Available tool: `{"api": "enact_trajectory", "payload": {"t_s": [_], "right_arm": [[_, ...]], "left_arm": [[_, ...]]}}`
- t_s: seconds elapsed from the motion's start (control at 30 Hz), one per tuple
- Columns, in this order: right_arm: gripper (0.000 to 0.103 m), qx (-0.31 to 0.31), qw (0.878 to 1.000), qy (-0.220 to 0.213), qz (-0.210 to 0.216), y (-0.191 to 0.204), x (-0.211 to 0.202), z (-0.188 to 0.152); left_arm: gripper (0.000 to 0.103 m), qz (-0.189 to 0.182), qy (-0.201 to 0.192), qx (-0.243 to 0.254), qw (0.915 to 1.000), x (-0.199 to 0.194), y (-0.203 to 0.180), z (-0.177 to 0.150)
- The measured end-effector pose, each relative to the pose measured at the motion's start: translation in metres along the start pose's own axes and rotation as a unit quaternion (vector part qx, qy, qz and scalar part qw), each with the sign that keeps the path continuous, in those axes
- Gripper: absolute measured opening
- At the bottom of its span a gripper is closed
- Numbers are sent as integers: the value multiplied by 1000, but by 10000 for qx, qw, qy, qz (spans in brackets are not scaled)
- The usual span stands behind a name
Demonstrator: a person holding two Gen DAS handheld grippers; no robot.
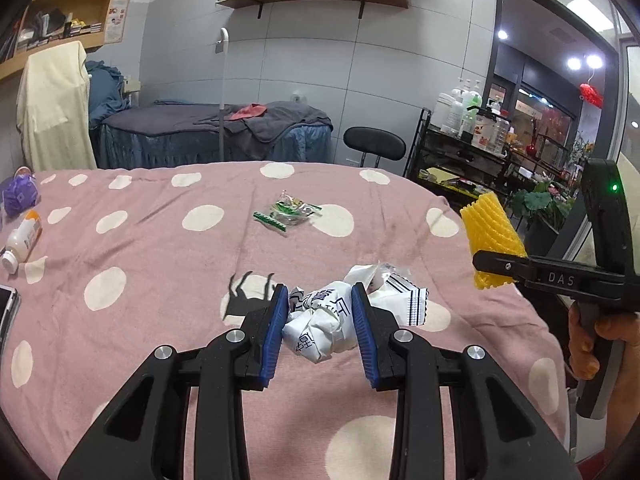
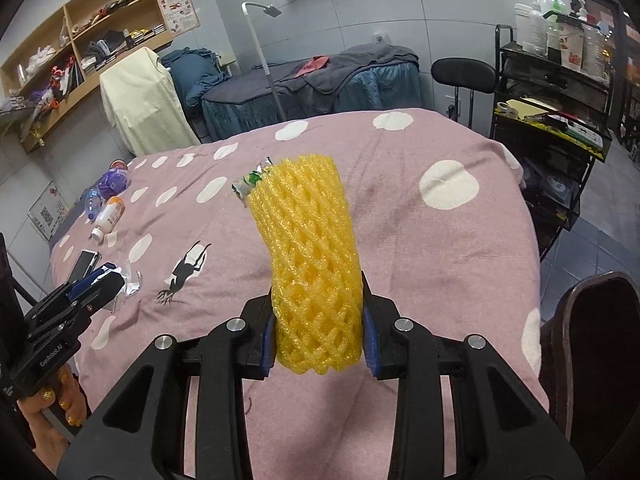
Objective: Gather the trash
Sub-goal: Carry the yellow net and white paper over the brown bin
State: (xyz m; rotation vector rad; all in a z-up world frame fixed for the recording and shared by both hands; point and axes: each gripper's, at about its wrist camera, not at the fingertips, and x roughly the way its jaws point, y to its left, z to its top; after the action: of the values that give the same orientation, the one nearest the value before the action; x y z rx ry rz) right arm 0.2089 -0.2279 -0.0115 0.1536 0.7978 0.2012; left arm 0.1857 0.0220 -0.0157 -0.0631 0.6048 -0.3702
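Note:
My left gripper [image 1: 320, 312] is shut on a crumpled white wrapper with dark print [image 1: 320, 326], low over the pink dotted blanket [image 1: 160, 248]. More white wrapper [image 1: 404, 296] lies just right of it. A green and clear plastic wrapper [image 1: 287, 211] lies farther back; in the right wrist view only its tip [image 2: 250, 180] shows behind the net. My right gripper [image 2: 319, 340] is shut on a yellow foam fruit net [image 2: 310, 256], held upright; it also shows in the left wrist view [image 1: 490, 236] at the bed's right edge.
At the bed's left lie a white bottle with orange label [image 1: 22, 240], a purple bag [image 1: 20, 196] and a phone [image 1: 8, 308]. A black cart with bottles [image 2: 556, 92] and a black stool [image 2: 464, 70] stand right of the bed. A dark container [image 2: 596, 360] is at lower right.

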Motion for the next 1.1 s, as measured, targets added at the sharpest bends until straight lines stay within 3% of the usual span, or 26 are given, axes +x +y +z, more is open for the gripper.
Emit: {"api": "enact_trajectory", "payload": {"t_s": [0.1, 0.53, 1.1], "right_arm": [[34, 161, 9998, -69, -59, -16, -12, -7], [34, 897, 9928, -450, -648, -87, -68, -41], [35, 1909, 9662, -496, -1662, -184, -104, -88]], "left_arm": [[33, -390, 9, -203, 9990, -2, -7, -2], [33, -962, -4, 130, 9953, 2, -78, -9], [33, -1703, 185, 459, 9842, 25, -158, -9]]}}
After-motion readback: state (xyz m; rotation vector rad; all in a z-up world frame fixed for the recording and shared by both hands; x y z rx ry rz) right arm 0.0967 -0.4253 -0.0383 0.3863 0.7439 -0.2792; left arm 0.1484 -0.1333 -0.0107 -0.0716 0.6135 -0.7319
